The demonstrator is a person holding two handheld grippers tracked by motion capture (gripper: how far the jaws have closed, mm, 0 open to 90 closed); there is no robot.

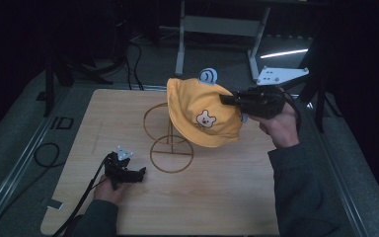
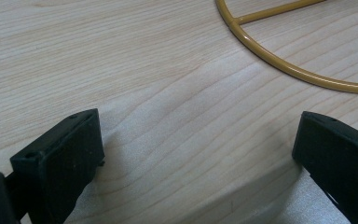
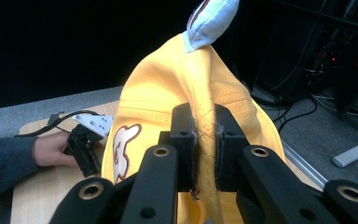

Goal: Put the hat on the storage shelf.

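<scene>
Right hand-held gripper (image 3: 204, 154) clamps yellow fabric bear-logo hat (image 1: 202, 111) above gold wire stand (image 1: 170, 143), not hung yet; left hand-held gripper (image 2: 196, 154) wide, empty on wooden surface (image 1: 217, 197).

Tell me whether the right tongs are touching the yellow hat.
Touching. The right gripper view shows the right tongs pinched shut on a fold of the yellow hat, fabric squeezed between both pads.
</scene>
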